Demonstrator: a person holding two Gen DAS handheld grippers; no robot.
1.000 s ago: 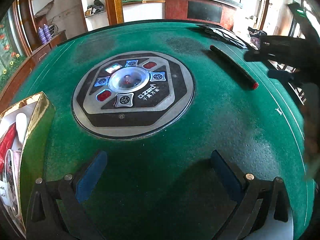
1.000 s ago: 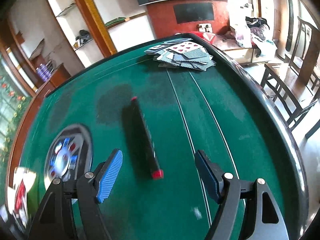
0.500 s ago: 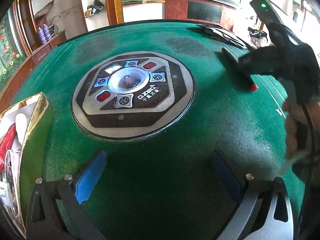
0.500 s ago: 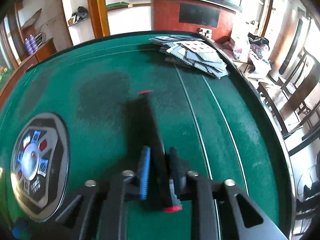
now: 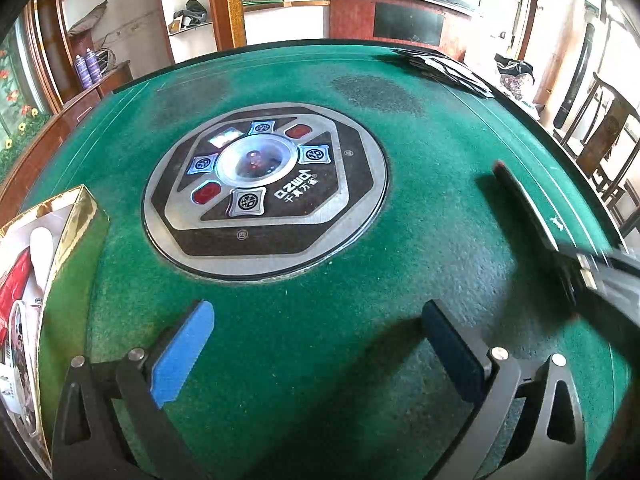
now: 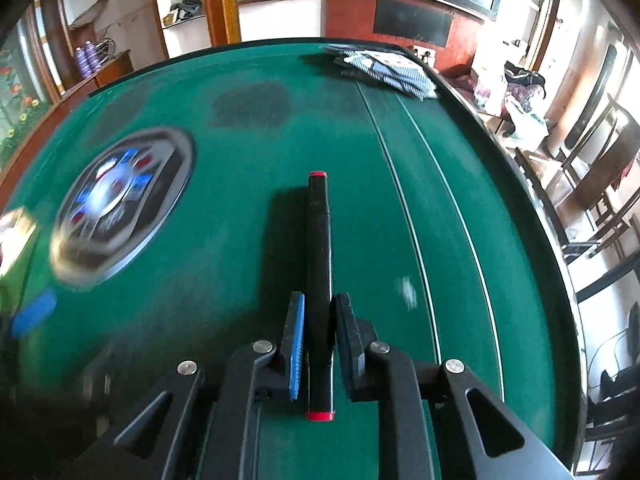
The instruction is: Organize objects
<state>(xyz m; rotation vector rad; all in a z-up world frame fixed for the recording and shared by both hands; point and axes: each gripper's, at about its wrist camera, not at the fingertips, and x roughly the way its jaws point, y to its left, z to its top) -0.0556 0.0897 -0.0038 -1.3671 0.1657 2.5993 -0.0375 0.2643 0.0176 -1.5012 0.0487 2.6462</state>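
A long black marker with red ends (image 6: 319,248) is clamped between the pads of my right gripper (image 6: 319,312), held above the green felt and pointing away from me. In the left wrist view the same marker (image 5: 520,204) shows at the right, with the right gripper (image 5: 576,258) blurred behind it. My left gripper (image 5: 316,332) hangs open over the near felt with nothing between its blue fingers (image 5: 180,352). A gold-edged box (image 5: 72,216) holding several items sits at the table's left edge.
The green table (image 5: 420,152) has a round control panel (image 5: 264,188) in its middle. Scattered playing cards (image 6: 384,68) lie at the far right corner. Wooden chairs (image 6: 592,184) stand beyond the right edge. Shelves and a cabinet line the back wall.
My right gripper closed on the black marker, lifted it and carried it nearer to the left gripper; in the left wrist view it now sits lower on the right. The left gripper stayed still.
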